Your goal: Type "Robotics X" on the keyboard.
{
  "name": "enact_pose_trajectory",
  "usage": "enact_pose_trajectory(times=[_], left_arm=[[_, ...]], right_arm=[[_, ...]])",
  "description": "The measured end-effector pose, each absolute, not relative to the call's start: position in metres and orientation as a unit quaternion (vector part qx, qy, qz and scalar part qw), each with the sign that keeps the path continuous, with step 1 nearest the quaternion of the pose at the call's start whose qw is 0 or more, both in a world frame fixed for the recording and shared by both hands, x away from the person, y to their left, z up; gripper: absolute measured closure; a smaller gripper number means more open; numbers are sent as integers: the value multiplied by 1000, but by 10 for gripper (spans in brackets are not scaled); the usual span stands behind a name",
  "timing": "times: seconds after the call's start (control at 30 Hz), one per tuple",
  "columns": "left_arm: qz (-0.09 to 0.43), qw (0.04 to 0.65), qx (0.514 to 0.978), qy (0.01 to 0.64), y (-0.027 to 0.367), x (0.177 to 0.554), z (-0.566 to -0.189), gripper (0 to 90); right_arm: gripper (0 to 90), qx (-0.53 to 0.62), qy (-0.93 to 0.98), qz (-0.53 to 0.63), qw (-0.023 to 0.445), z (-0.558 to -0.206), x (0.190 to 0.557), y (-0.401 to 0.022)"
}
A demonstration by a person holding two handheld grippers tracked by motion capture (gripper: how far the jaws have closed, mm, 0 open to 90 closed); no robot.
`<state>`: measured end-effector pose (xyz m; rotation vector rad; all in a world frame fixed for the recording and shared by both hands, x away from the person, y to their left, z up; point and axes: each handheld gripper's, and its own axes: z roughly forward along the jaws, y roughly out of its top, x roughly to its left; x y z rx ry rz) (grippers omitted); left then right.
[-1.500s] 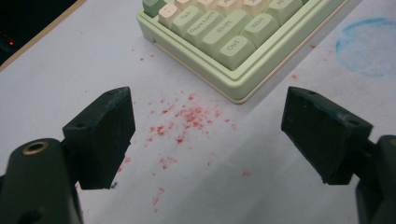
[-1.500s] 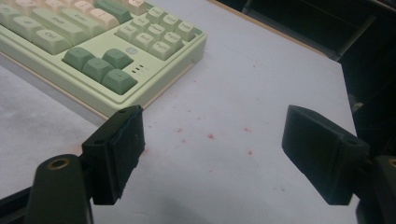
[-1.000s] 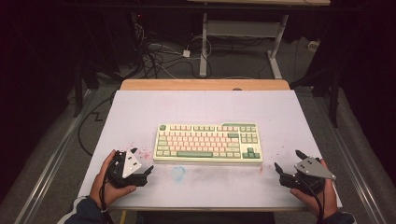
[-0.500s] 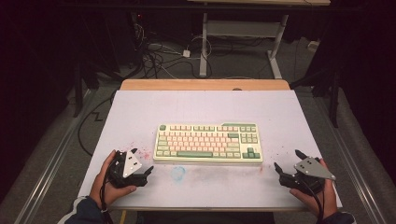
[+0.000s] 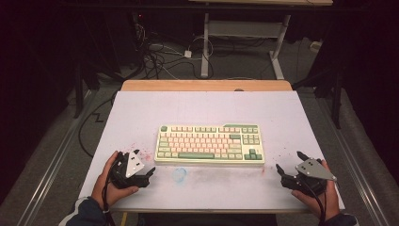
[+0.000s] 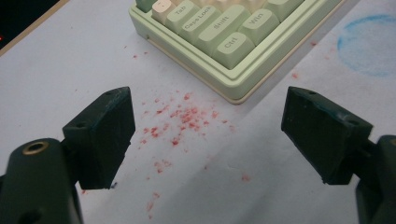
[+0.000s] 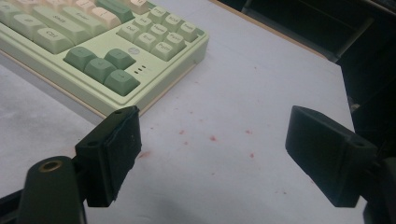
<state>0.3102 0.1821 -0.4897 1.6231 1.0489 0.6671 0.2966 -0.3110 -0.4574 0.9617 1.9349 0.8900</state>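
Note:
A pale green keyboard (image 5: 209,143) with cream and dark green keys lies flat in the middle of the white table (image 5: 202,108). My left gripper (image 5: 145,162) rests on the table just off the keyboard's front left corner (image 6: 224,42); its jaws stand wide apart with nothing between them (image 6: 205,135). My right gripper (image 5: 289,161) sits off the front right corner, near the arrow keys (image 7: 100,65), and it too is open and empty (image 7: 212,149). Neither gripper touches the keyboard.
Red specks (image 6: 182,121) dot the table surface by both front corners of the keyboard. A faint blue ring mark (image 5: 179,174) lies in front of the space bar. A wooden strip (image 5: 207,85) edges the table's far side, with cables and desk legs on the floor beyond.

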Motion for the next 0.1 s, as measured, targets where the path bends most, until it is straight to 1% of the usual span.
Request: enact_pose_trajectory(times=[0.1], left_arm=[[279, 521, 676, 441, 182, 312, -490, 162]], right_arm=[[193, 380, 762, 349, 391, -458, 298, -311]])
